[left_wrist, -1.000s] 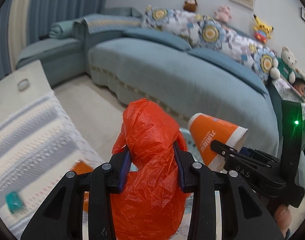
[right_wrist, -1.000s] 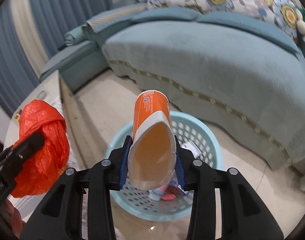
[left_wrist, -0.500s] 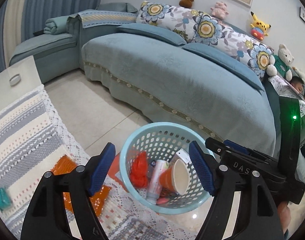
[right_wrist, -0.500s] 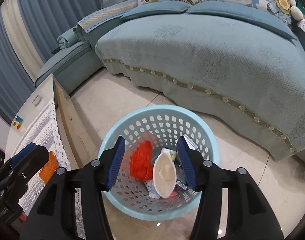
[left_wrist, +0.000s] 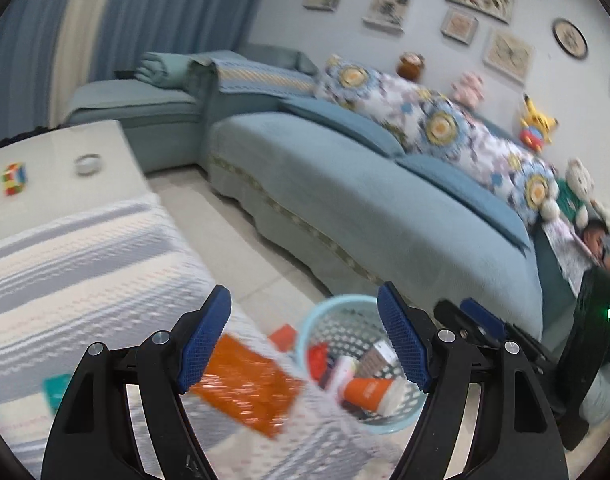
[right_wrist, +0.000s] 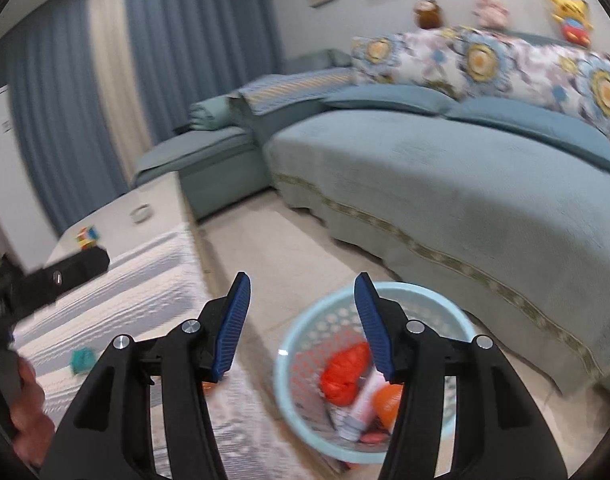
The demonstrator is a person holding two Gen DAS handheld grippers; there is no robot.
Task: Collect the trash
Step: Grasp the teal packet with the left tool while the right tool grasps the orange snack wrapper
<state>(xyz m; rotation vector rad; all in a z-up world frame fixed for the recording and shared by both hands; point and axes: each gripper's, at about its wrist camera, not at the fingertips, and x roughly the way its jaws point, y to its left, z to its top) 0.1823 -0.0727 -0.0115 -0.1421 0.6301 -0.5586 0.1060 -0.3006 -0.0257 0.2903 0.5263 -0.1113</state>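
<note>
A light blue perforated basket [right_wrist: 305, 334] stands on the floor beside the table and also shows in the left wrist view [left_wrist: 333, 312]. In it lie the red plastic bag [right_wrist: 345, 372], the orange paper cup [left_wrist: 365, 390] and other trash. My left gripper [left_wrist: 305, 342] is open and empty above the table edge, left of the basket. My right gripper [right_wrist: 303, 328] is open and empty above the basket's left rim. An orange wrapper [left_wrist: 245, 384] and a small teal item [right_wrist: 82, 359] lie on the striped tablecloth [left_wrist: 77, 256].
A blue sofa [left_wrist: 365, 200] with flowered pillows and soft toys runs behind the basket. A colour cube [left_wrist: 13, 178] and a small white ring [left_wrist: 87, 164] sit on the bare white end of the table. Tiled floor lies between table and sofa.
Both grippers opened and dropped the red bag and the orange cup into the basket, then rose and swung left toward the table. The views are now motion-blurred.
</note>
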